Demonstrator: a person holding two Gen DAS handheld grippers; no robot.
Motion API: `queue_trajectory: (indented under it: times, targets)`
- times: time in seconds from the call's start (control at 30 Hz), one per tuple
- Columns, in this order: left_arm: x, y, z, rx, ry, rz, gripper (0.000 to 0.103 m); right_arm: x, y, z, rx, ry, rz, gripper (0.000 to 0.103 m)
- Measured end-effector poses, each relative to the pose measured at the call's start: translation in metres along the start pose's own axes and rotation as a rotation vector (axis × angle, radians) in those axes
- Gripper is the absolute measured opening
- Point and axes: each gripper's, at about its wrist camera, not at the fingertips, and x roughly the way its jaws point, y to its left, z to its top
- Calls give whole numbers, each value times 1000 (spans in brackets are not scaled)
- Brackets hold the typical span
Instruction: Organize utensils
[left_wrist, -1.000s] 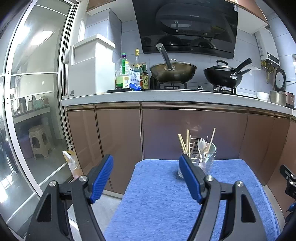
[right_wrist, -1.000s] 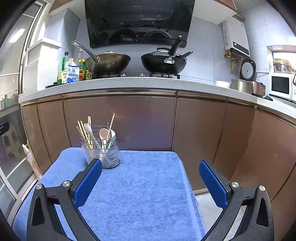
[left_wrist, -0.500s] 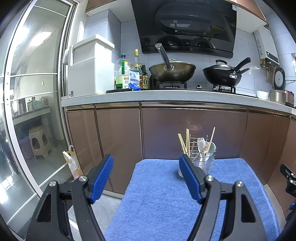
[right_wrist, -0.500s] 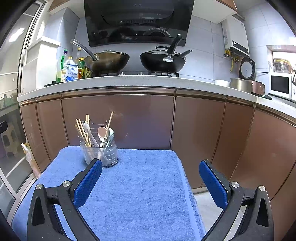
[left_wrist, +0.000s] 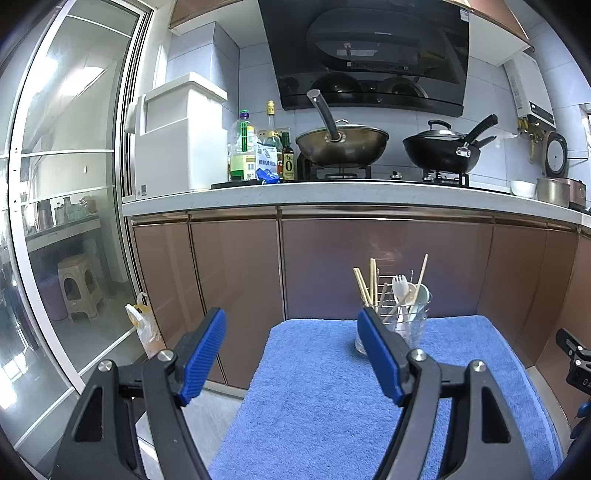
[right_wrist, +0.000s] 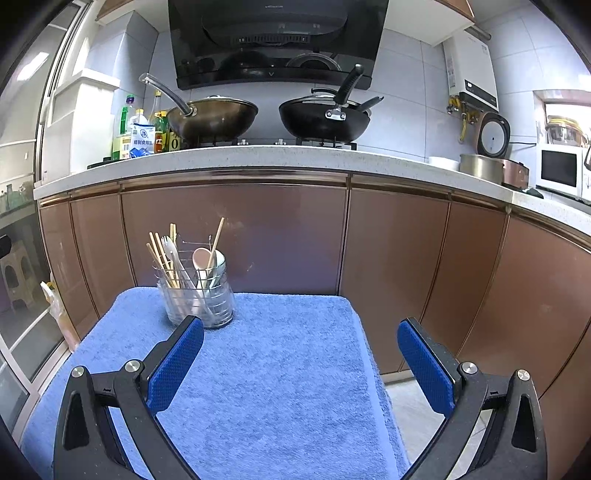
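Observation:
A clear utensil holder (right_wrist: 201, 301) with a wire insert stands at the far edge of the blue towel (right_wrist: 266, 387). It holds wooden chopsticks (right_wrist: 162, 258), a white fork (right_wrist: 173, 251) and pink and pale spoons (right_wrist: 207, 258). It also shows in the left wrist view (left_wrist: 400, 325), partly behind my right finger. My left gripper (left_wrist: 291, 354) is open and empty, low over the towel's left edge. My right gripper (right_wrist: 301, 362) is open and empty, over the towel's right half, short of the holder.
Brown cabinet doors (right_wrist: 240, 236) rise just behind the towel-covered table. The counter above carries two woks (right_wrist: 321, 118), bottles (right_wrist: 140, 129) and a rice cooker (right_wrist: 491, 162). A glass sliding door (left_wrist: 62, 221) and a yellow bag (left_wrist: 142, 325) are on the left. Floor lies off both towel edges.
The right gripper's view has drifted slightly, so the holder sits a little lower and farther left. The left gripper has barely moved. Both stay open.

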Motion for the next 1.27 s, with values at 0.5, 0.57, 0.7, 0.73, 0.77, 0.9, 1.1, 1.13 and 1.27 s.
queue_trajectory:
  times: [0.5,0.57,0.7,0.73,0.77,0.9,1.1,1.13,1.27]
  targets:
    - [1,3,-1,-5,9,-1,72,-1,-2,0,-2,0,-11,103]
    - [1,4,-1,-6,12,-2,72,-2,-2,0,-5,-2,-12,103]
    - [1,4,-1,-6,17,-5,72,-2,-3,1,-7,-4,-12,103]
    - [2,5,-1,-6,18,-6,72,-2,-3,1,-7,-3,-12,103]
    - [2,5,-1,-6,19,-7,72,-2,-3,1,-8,-3,-12,103]
    - [3,5,-2,-8,24,-10,72,-2,-4,1,-9,0,-12,103]
    - [4,5,-4,-7,29,-13,72,-2,-4,1,-9,-1,-12,103]
    - [4,6,-4,-7,29,-13,72,-2,-4,1,-9,0,-12,103]
    - [4,5,-4,-7,29,-13,72,-2,-5,1,-9,0,-14,103]
